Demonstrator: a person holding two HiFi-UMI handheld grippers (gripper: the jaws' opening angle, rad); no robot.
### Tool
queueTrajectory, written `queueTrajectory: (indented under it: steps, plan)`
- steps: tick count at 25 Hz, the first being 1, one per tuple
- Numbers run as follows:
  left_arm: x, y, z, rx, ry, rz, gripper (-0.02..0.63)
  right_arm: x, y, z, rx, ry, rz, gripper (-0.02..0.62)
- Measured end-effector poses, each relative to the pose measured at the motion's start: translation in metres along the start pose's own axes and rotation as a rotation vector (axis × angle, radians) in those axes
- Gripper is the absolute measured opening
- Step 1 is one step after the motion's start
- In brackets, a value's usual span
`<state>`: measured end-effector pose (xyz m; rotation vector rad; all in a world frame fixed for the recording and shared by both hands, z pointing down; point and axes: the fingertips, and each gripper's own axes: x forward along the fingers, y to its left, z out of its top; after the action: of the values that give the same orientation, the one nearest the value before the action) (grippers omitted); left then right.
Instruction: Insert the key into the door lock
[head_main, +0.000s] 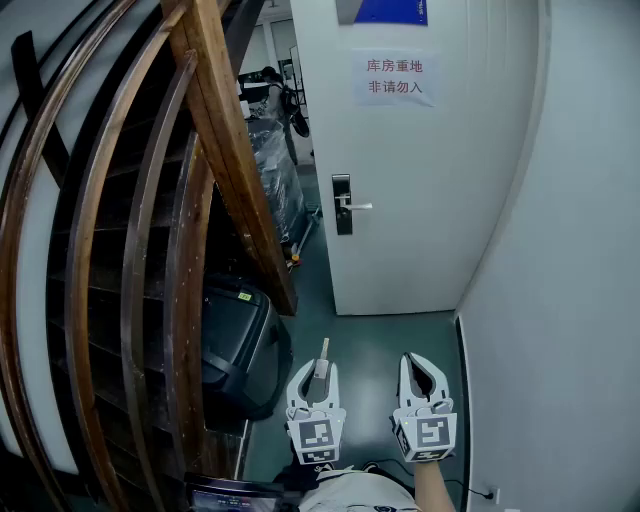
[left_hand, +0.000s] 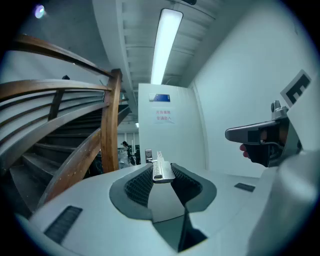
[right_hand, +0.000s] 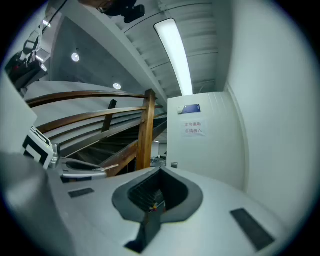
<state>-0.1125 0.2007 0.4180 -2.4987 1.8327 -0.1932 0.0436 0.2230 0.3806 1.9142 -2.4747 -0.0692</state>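
The white door (head_main: 420, 170) stands ahead with its dark lock plate and silver handle (head_main: 343, 204) on its left edge. My left gripper (head_main: 318, 372) is low in the head view, well short of the door, shut on a silver key (head_main: 323, 353) that sticks out past the tips toward the door. In the left gripper view the key (left_hand: 162, 169) lies pinched between the pads, in line with the distant lock (left_hand: 148, 155). My right gripper (head_main: 418, 365) hovers beside the left one, jaws together with nothing in them. In the right gripper view the lock (right_hand: 174, 165) is small and far.
A curved wooden stair railing (head_main: 210, 150) fills the left side. A black case (head_main: 235, 345) sits on the floor under it, close to my left gripper. A white wall (head_main: 570, 300) runs along the right. A paper sign (head_main: 394, 80) hangs on the door.
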Motion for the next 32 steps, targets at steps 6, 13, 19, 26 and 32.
queueTrajectory:
  steps: [6, 13, 19, 26, 32]
  plan:
    - [-0.001, -0.007, -0.006, 0.003, 0.013, 0.000, 0.117, -0.005, -0.006, -0.006, 0.004, 0.008, -0.001, 0.005]
    - [-0.004, -0.021, -0.013, -0.003, 0.041, -0.002, 0.117, -0.013, -0.012, -0.016, 0.013, 0.030, 0.022, 0.005]
    - [-0.003, -0.036, -0.023, -0.011, 0.070, 0.003, 0.117, -0.024, -0.022, -0.028, 0.020, 0.061, 0.036, 0.005]
    - [0.000, -0.044, -0.040, -0.019, 0.112, 0.012, 0.117, -0.029, -0.025, -0.053, 0.042, 0.124, 0.065, 0.005]
    - [0.021, -0.037, -0.048, -0.027, 0.129, 0.003, 0.117, -0.005, -0.024, -0.060, 0.043, 0.135, 0.072, 0.005]
